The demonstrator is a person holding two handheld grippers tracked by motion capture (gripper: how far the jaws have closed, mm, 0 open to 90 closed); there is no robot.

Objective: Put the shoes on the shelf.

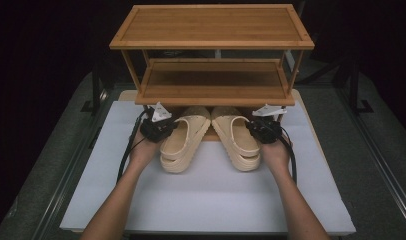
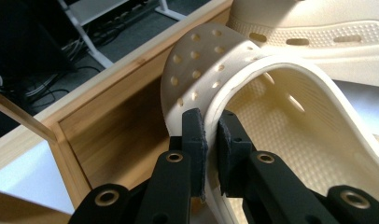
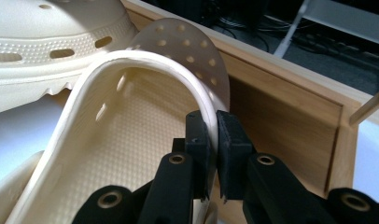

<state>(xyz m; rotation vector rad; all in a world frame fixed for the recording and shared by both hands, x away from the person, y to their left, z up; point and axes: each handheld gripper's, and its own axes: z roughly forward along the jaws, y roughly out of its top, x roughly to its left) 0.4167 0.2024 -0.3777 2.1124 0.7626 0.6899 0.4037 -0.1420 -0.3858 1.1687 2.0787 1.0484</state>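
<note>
Black jaws of the left gripper (image 2: 210, 140) pinch the left slipper (image 2: 281, 135) by its strap edge; the right gripper (image 3: 211, 140) clamps the right slipper (image 3: 131, 140) likewise, toes toward the wooden rack (image 1: 213, 95) ahead, likely for shelving.

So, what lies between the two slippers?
Nothing: in the high view a narrow bare strip of white mat separates the left slipper from the right slipper.

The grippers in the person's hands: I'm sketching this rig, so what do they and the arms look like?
Both the left gripper and the right gripper are black, each topped by a grey three-cornered plate and trailing a black cable along the forearm. Each has two black jaws with flat rectangular pads and brass-coloured rivets at the pivots. The forearms are bare, no sleeves or gloves in view.
</note>
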